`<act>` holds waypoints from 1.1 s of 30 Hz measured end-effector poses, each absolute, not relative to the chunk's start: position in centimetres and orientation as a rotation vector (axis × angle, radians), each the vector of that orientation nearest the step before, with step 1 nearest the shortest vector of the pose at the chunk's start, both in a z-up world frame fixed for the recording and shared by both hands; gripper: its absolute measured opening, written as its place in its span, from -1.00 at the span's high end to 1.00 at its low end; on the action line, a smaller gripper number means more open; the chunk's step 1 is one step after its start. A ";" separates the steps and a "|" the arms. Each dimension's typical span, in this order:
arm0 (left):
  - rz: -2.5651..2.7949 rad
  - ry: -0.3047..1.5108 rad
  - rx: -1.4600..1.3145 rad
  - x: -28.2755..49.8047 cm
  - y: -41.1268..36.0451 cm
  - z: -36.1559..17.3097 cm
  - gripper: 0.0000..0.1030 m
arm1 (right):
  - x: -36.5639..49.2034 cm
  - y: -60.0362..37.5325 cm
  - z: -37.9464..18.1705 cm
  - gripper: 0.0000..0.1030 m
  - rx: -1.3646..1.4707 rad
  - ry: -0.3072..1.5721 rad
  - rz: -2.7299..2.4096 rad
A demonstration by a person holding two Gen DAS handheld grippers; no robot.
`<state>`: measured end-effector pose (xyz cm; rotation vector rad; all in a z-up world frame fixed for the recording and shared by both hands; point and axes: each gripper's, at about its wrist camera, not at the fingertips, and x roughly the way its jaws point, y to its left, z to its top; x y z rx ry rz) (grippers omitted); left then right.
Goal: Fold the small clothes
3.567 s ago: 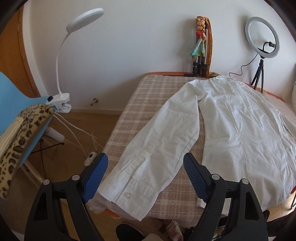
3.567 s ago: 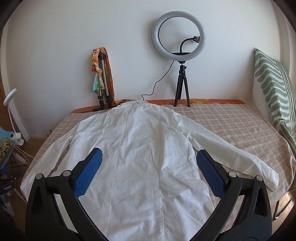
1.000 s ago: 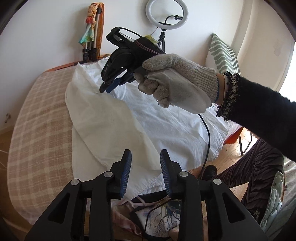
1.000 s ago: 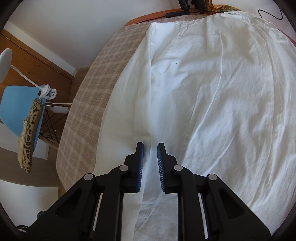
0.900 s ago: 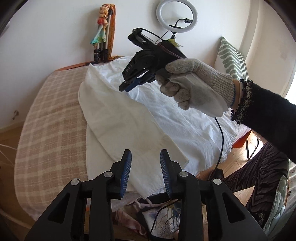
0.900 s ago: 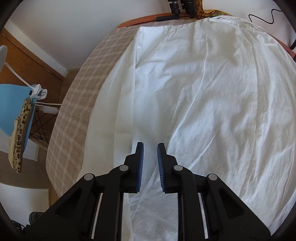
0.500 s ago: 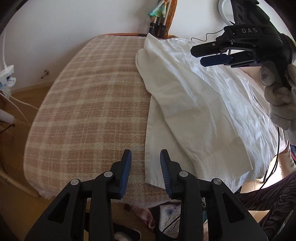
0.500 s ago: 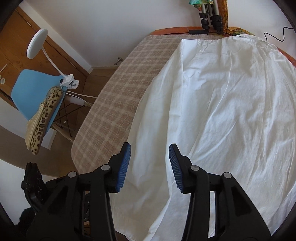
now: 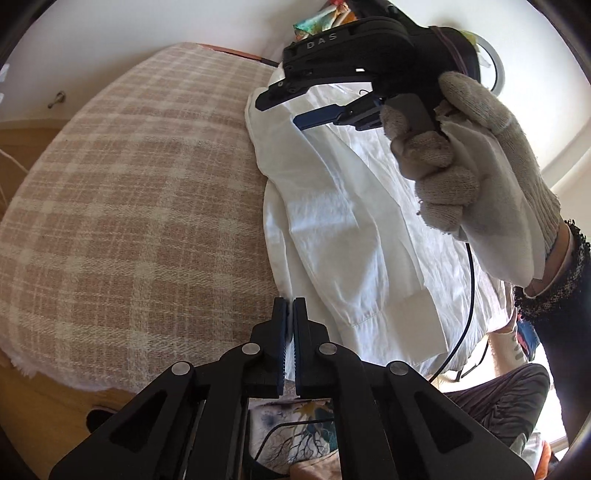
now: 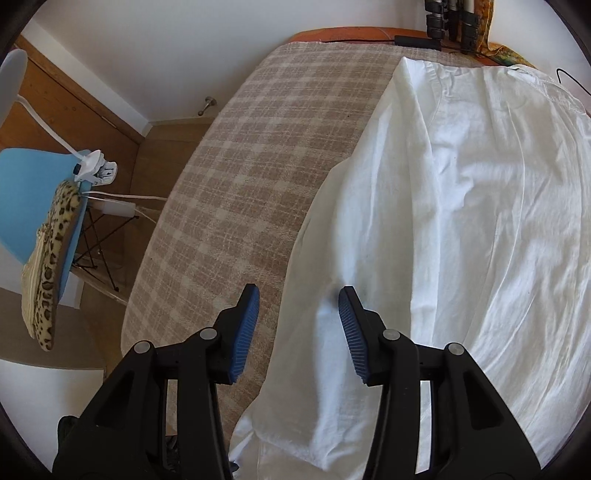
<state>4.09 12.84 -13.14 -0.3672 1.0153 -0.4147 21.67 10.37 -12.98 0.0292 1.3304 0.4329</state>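
A white long-sleeved shirt (image 9: pixel 343 236) lies on a beige plaid blanket (image 9: pixel 129 206), its left sleeve folded in over the body with the cuff (image 9: pixel 402 328) near the front edge. My left gripper (image 9: pixel 290 306) is shut on the shirt's left edge near the hem. My right gripper (image 9: pixel 291 110), held by a gloved hand, hovers open above the shirt's shoulder. In the right wrist view the right gripper (image 10: pixel 297 299) is open and empty, its fingers straddling the shirt's (image 10: pixel 461 229) folded left edge.
A blue chair (image 10: pixel 33 192) with a leopard-print cushion (image 10: pixel 48 258) and a clip lamp (image 10: pixel 94 170) stands left of the bed. Tripod legs (image 10: pixel 447 14) stand at the bed's far edge. The blanket's (image 10: pixel 236 177) left half is bare.
My left gripper has come down to the shirt's edge and shut on it. My right gripper has opened wider and shifted over the shirt's left edge.
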 end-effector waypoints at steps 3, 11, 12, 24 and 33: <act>-0.445 0.993 -0.355 3.8 12.3 -12.5 1.00 | 22.5 10.8 -14.1 -0.22 0.000 1.364 0.369; -0.484 0.968 -0.291 3.3 10.7 -11.9 1.00 | 21.7 12.8 -15.0 -0.23 -0.191 1.330 0.311; -0.482 0.967 -0.282 3.4 10.4 -11.8 1.00 | 21.6 12.8 -15.0 -0.09 -0.217 1.313 0.298; -0.315 0.977 -0.230 3.7 12.2 -12.9 0.33 | 21.8 8.5 -14.4 0.79 -0.028 1.295 0.307; -0.368 1.022 -0.285 4.4 11.7 -13.7 0.95 | 21.6 5.2 -14.3 0.83 0.196 1.286 0.373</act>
